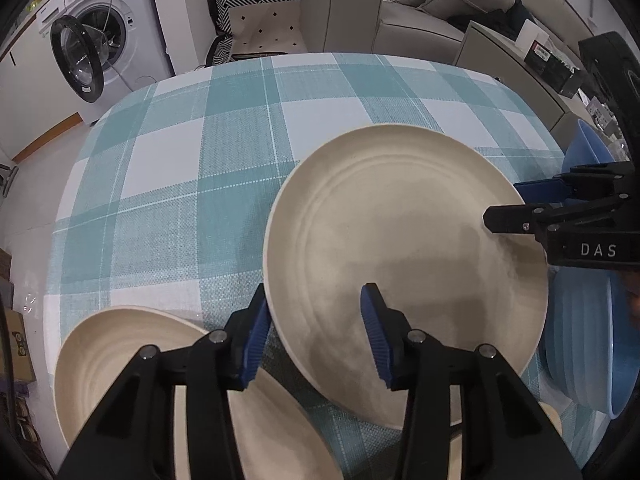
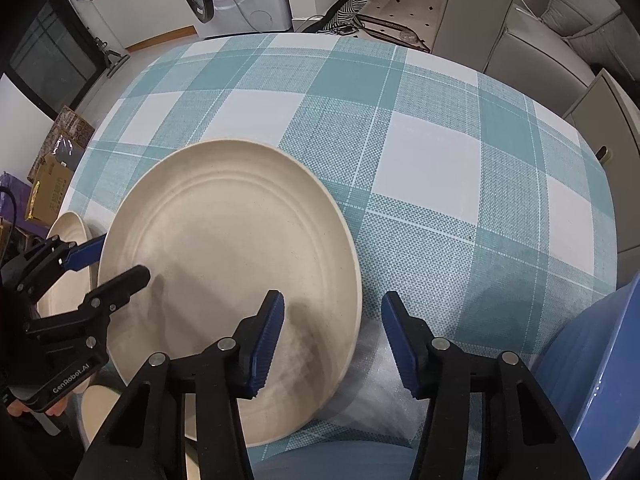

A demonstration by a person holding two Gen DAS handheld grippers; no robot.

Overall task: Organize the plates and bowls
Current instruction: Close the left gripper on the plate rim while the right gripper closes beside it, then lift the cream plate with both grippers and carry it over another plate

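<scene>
A large cream plate (image 1: 400, 248) (image 2: 224, 264) lies on the checked tablecloth (image 1: 200, 160). My left gripper (image 1: 315, 292) straddles its left rim, one blue pad outside the edge and the other over the plate's inside. A wide gap stays between the pads and they do not press on the rim. On the opposite side my right gripper (image 2: 333, 296) straddles the right rim the same way, its jaws also apart. Each gripper shows in the other's view: the right gripper (image 1: 506, 202) and the left gripper (image 2: 124, 256). A grey shadow lies beneath the plate's near edge.
A ridged cream dish (image 1: 120, 360) sits near my left gripper. A blue bowl (image 1: 580, 340) stands by the right one, with another blue bowl (image 1: 588, 148) behind it. Beyond the table are a washing machine (image 1: 100, 40) with its door open and a grey sofa (image 1: 420, 12).
</scene>
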